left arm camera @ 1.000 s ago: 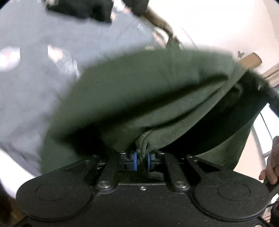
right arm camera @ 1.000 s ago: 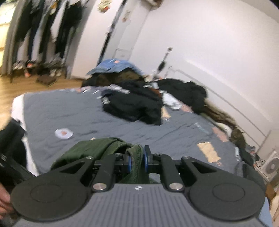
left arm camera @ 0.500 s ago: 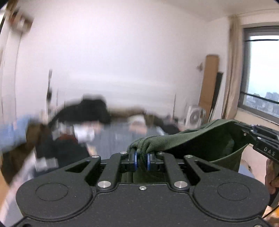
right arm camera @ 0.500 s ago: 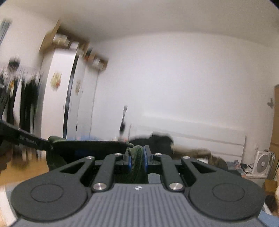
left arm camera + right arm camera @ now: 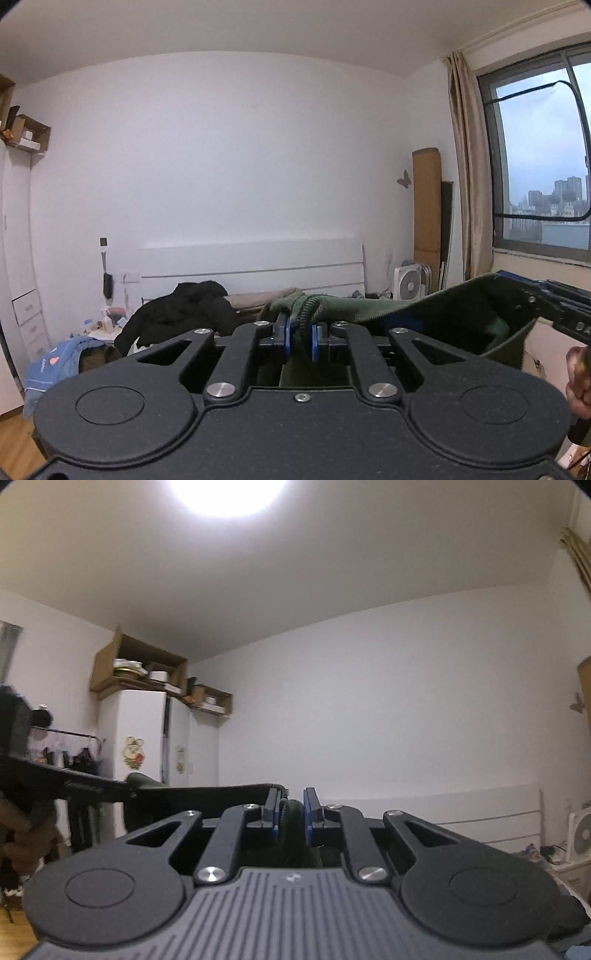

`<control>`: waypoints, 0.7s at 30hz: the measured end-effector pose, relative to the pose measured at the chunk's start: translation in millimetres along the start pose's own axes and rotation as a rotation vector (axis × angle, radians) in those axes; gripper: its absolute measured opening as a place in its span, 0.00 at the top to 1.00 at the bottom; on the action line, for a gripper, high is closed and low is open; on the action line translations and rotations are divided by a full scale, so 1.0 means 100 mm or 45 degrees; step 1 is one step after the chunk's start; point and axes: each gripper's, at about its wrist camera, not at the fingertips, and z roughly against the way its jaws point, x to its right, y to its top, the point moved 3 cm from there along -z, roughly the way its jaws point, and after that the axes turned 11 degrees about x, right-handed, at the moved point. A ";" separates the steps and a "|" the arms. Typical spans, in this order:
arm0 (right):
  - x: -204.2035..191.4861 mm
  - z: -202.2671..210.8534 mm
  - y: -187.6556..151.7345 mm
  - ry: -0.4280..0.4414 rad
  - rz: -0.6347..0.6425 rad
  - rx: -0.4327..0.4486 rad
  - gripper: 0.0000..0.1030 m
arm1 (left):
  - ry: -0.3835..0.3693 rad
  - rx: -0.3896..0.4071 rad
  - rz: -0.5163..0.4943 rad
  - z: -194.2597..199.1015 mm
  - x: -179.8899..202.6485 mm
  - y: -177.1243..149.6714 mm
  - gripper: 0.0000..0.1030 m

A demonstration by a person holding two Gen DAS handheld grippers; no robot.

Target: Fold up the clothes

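Aloft, both tongs raised level, cameras facing the far wall. Left gripper (image 5: 301,341) pressed on a ribbed edge of the green garment (image 5: 369,306); right gripper (image 5: 290,818) likewise pinching a bunched ribbed edge. Cloth runs taut between the two, from the left tong's tips off to its right, where the other tool shows; the rest hangs below the tongs, out of sight. No crease or fold visible. Judgement: garment is held spread in the air, not yet laid flat; folding proper seems left to do. Dark clothes (image 5: 181,314) lie heaped ahead of the left tong, by the headboard (image 5: 251,258).
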 end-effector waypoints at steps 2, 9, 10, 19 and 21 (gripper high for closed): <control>-0.08 0.08 0.10 0.013 0.025 0.041 0.90 | -0.010 0.006 -0.006 0.00 -0.03 0.01 0.91; -0.15 0.10 0.39 0.044 0.113 0.069 1.00 | -0.067 0.002 -0.050 -0.14 0.05 -0.02 0.91; -0.14 0.06 0.32 0.053 0.116 0.034 1.00 | -0.080 -0.023 -0.053 -0.22 0.08 -0.10 0.91; 0.01 -0.07 -0.85 0.193 0.071 -0.344 0.87 | -0.149 -0.193 -0.078 -0.70 0.21 -0.75 0.91; 0.02 0.04 -1.06 0.231 0.090 -0.392 0.63 | -0.147 -0.204 -0.077 -0.72 0.17 -0.79 0.91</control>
